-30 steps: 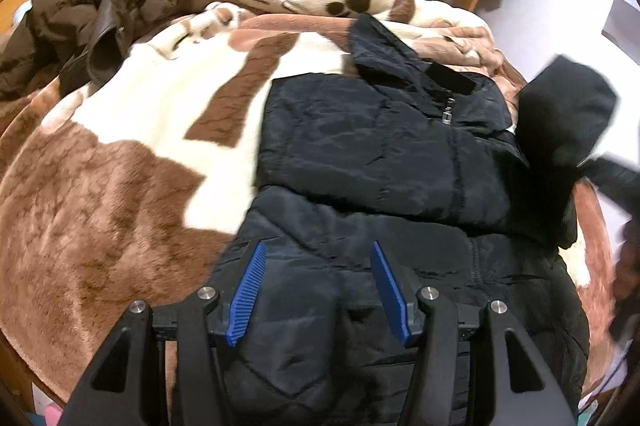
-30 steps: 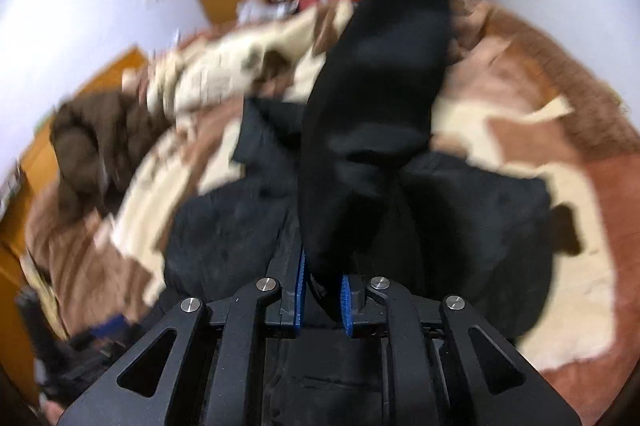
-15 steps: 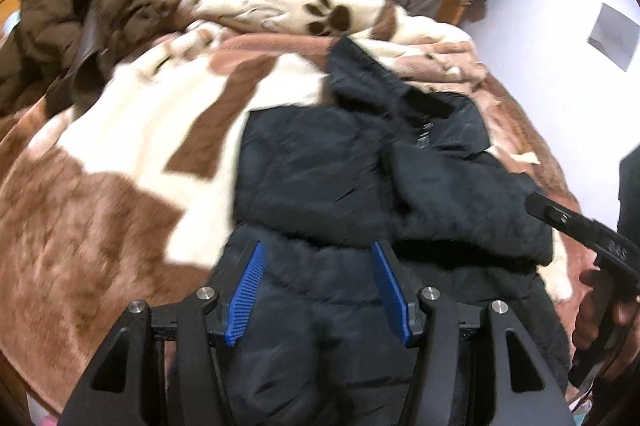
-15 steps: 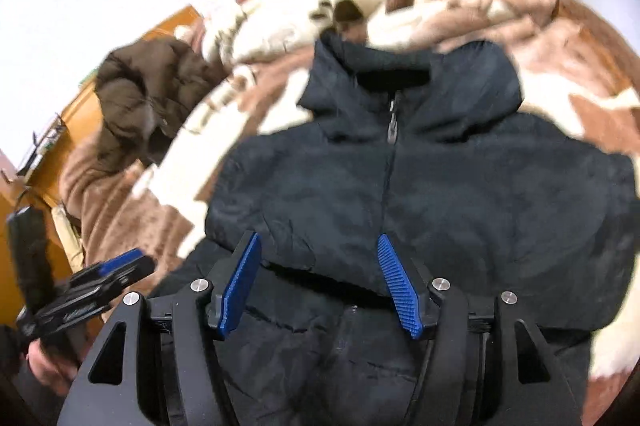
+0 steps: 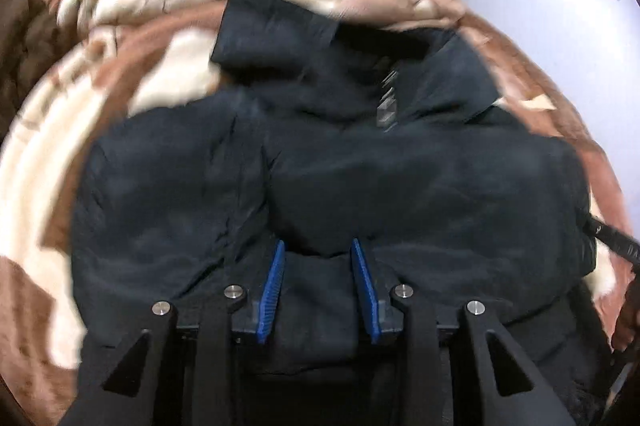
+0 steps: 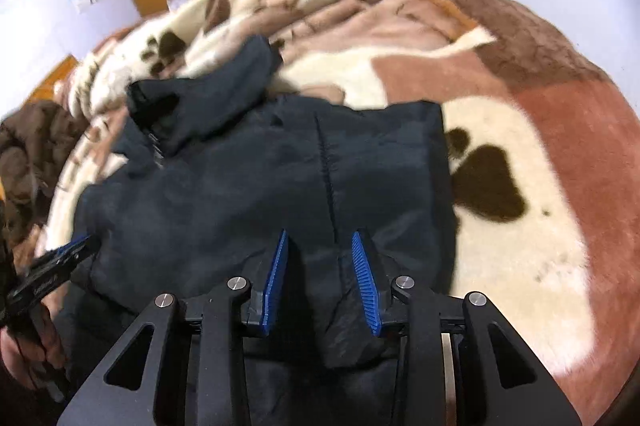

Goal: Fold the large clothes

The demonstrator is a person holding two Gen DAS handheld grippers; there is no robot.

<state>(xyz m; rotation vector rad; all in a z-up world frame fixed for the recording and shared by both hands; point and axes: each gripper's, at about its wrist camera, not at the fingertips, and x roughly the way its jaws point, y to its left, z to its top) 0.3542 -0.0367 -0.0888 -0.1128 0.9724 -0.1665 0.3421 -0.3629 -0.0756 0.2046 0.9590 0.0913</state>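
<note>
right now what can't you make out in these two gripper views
- Bottom hem of the padded black jacket: hidden behind the left gripper in the left wrist view, and behind the right gripper in the right wrist view.
- Whether the closing jaws pinch fabric yet: unclear; jacket cloth lies between them in both views.
- Zip pull: motion-blurred, left wrist view.
- Brown puffy coat: cut off by the left edge, right wrist view.

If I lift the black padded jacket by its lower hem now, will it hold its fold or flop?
Probably flop: the black jacket lies in soft, puffy folds on the blanket, so unheld parts should sag. Its smooth shell looks slippery, and both sleeves are only laid across the chest, so they may slide off. It looks bulky but light.
</note>
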